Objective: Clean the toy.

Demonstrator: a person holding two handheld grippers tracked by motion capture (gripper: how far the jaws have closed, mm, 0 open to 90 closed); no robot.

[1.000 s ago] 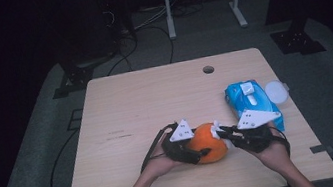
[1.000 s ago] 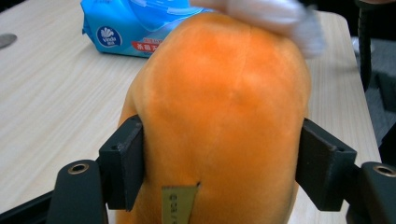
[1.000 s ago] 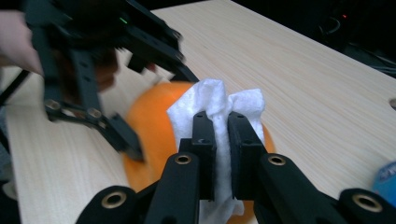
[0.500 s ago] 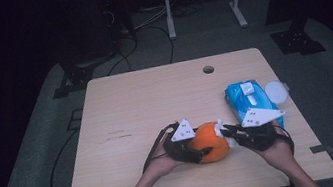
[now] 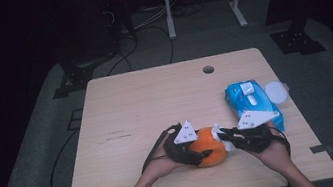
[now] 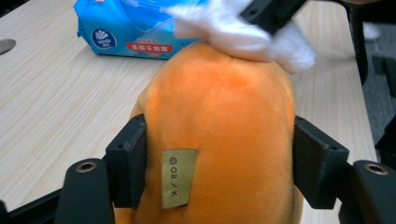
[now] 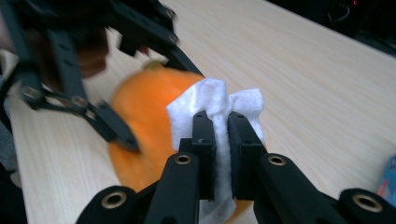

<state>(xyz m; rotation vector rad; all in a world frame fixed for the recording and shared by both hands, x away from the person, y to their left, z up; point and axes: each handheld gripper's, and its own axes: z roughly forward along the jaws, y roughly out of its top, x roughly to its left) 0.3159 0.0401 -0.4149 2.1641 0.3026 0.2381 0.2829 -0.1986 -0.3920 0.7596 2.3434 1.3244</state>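
Two grippers meet at the near edge of the wooden table (image 5: 120, 101), both worked by a person's hands coming in from below. Left to right: the left gripper (image 5: 203, 154) has its jaws clamped on the orange plush toy (image 5: 208, 146), one pad on each flank, the plush bulging between them; the jaws have just been closing in on it. In the left gripper view the orange plush toy (image 6: 219, 135) sits squarely between the two black pads, with a small olive fabric label (image 6: 179, 177) facing the camera, and it rests on the table surface near the front edge, right of centre.

Next, the right gripper (image 5: 221, 134) touches the toy's right side. Its jaws are pinched tight on a white wet wipe (image 7: 219, 109), the folded wipe sticking up out of the narrow gap, and the wipe presses against the orange plush. In the left gripper view the white wet wipe (image 6: 233, 28) lies over the toy's far top edge.

Further right and farther back, a blue wet-wipe pack (image 5: 252, 102) lies flat on the table, just beside the right gripper's grey plate. A round white lid (image 5: 275, 92) sits touching the pack's right side, near the table's right edge.
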